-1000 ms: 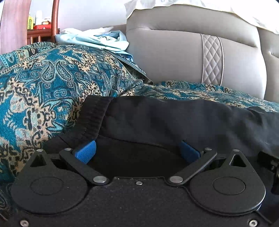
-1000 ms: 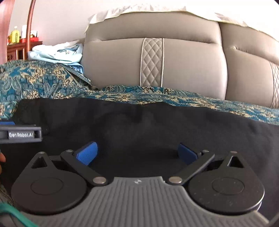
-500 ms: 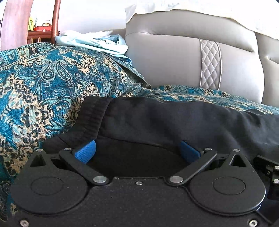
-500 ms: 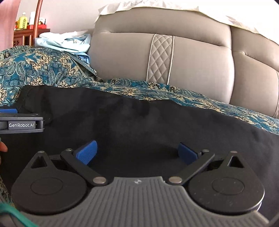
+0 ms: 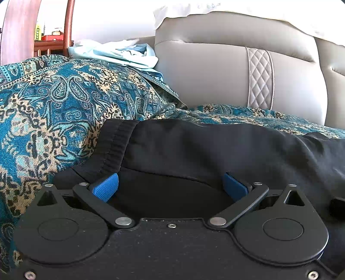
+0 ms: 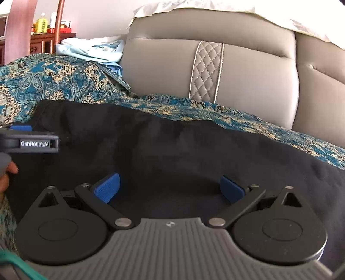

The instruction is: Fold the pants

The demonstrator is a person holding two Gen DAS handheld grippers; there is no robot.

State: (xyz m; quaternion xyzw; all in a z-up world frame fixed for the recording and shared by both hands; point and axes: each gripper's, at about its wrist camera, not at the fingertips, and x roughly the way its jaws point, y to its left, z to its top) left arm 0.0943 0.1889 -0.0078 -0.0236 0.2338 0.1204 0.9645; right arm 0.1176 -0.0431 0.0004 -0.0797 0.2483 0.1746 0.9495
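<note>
The black pants [image 5: 215, 146] lie spread across a teal paisley throw [image 5: 54, 103] that covers the sofa [image 5: 215, 75] seat, with the ribbed waistband [image 5: 116, 142] toward the left end and the legs running off to the right.

The left gripper [image 5: 170, 187] sits low over the waistband end, its jaws spread wide. The blue pads [image 5: 105, 187] stand well apart with dark cloth between them; nothing is pinched. The left pad lies just beside the waistband's lower edge, and whether it actually touches the fabric is hard to tell from this low angle.

The right gripper [image 6: 170, 187] hovers over the middle of the pants [image 6: 172, 146], likewise spread wide, its pads [image 6: 107, 188] apart and gripping nothing. Black cloth fills the gap between them.

In the right wrist view the left gripper's side [image 6: 32, 143] shows at the left edge, above the waistband end, with part of a hand [image 6: 6, 176] below it.

A pile of pale blue clothes [image 5: 116, 53] rests on the throw beside the sofa back. A white cloth [image 6: 215, 8] drapes over the top of the sofa [image 6: 237, 71].
</note>
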